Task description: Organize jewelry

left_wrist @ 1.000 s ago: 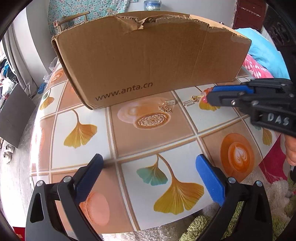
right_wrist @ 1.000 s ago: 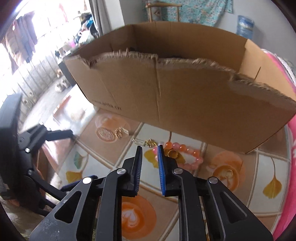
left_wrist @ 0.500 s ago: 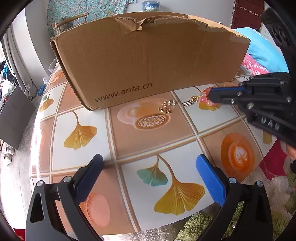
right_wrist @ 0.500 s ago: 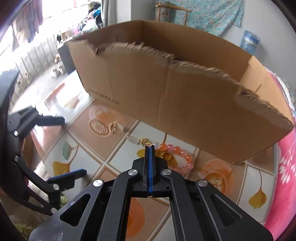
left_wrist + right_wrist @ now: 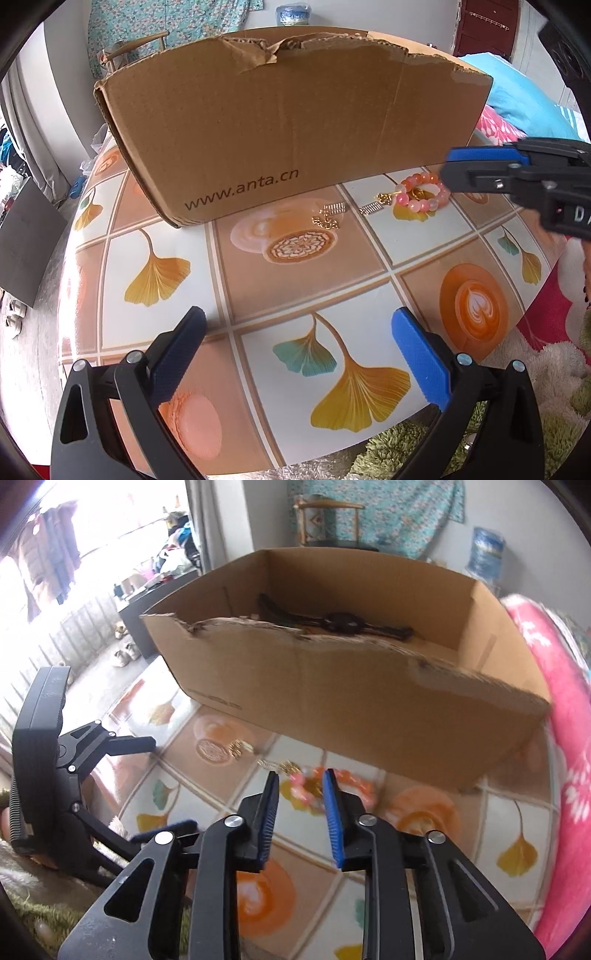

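A pink bead bracelet (image 5: 421, 192) lies on the ginkgo-patterned table (image 5: 258, 288) in front of an open cardboard box (image 5: 288, 129). Left of it lie two small gold and silver pieces (image 5: 373, 206) (image 5: 328, 218). My right gripper (image 5: 448, 166) hovers just right of and above the bracelet. In the right wrist view its jaws (image 5: 301, 786) are opening with nothing between them, and the bracelet (image 5: 354, 781) shows beyond the fingertips. A dark strap-like item (image 5: 332, 620) lies inside the box (image 5: 351, 694). My left gripper (image 5: 297, 325) stands wide open and empty over the table's near part.
The table's rounded edge runs close below the left gripper, with a shaggy green and white rug (image 5: 535, 387) beyond it. A pink blanket (image 5: 565, 701) lies right of the box. A wooden chair (image 5: 328, 520) and a dark cabinet (image 5: 26, 229) stand further off.
My right gripper shut fully, empty, half a second ago and now stands part open. It has drawn back from the bracelet, which now shows whole on the table. The left gripper has not moved.
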`<state>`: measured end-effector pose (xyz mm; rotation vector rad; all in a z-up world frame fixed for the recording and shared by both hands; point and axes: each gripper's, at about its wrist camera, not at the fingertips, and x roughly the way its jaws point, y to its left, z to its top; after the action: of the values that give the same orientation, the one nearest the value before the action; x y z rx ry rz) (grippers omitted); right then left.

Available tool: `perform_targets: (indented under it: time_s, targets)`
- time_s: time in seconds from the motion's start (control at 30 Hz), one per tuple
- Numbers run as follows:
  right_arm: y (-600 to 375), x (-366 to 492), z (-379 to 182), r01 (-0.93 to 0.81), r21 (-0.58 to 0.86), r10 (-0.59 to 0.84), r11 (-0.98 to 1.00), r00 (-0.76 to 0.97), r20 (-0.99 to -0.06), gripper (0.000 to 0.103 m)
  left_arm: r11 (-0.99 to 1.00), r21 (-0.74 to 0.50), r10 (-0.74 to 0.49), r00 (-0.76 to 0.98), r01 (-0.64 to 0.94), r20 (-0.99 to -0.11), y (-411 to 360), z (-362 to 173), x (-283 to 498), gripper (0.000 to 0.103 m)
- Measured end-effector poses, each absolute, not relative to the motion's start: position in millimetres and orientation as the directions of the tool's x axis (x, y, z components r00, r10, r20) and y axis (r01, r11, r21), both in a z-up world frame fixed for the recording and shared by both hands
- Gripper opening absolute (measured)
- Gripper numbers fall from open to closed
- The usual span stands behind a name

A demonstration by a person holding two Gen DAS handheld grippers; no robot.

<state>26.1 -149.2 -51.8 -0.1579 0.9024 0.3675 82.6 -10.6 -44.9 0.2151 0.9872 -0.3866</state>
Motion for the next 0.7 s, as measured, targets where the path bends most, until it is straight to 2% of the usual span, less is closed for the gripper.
perform_targets:
  time_s: [0.1, 0.13, 0.2, 0.37, 0.47, 0.6, 0.7]
  targets:
    - [-133.1, 39.9, -63.6, -0.406, -0.002, 0.245, 0.914, 0.555, -0.795, 0.024, 0.911, 0.002, -0.221, 0.494, 0.412, -0.841, -9.9, -45.4, 83.2, 0.099]
    - [-129.3, 45.8, -69.9, -0.414, -0.007, 0.238, 0.91, 0.538, -0.808, 0.021, 0.911, 0.001, -0.224, 0.496, 0.413, -0.839, -9.1, -45.8, 82.3, 0.099]
    - [-126.6, 52.2, -76.8, -0.414, -0.025, 0.215, 0.91, 0.522, -0.825, 0.001, 0.91, 0.003, -0.225, 0.5, 0.414, -0.836, -9.2, -45.1, 81.0, 0.099]
    - [-139.0, 44.6, -76.1, -0.389, -0.009, 0.209, 0.921, 0.514, -0.832, 0.0, 0.91, -0.011, -0.276, 0.585, 0.414, -0.763, -3.8, -28.3, 77.9, 0.097]
    - [-153.7, 36.1, -76.2, -0.345, 0.012, 0.199, 0.939, 0.512, -0.836, 0.0, 0.897, -0.037, -0.327, 0.604, 0.441, -0.727, -6.7, -20.5, 85.3, 0.086]
    - [-172.5, 29.1, -78.7, -0.295, 0.03, 0.184, 0.955, 0.509, -0.841, 0.0, 0.868, -0.058, -0.37, 0.565, 0.493, -0.737, -18.3, -24.4, 101.8, 0.056]
    - [-182.0, 26.4, -76.1, -0.282, 0.057, 0.201, 0.958, 0.517, -0.832, 0.0, 0.849, -0.074, -0.393, 0.532, 0.523, -0.75, -26.0, -27.8, 109.9, 0.044]
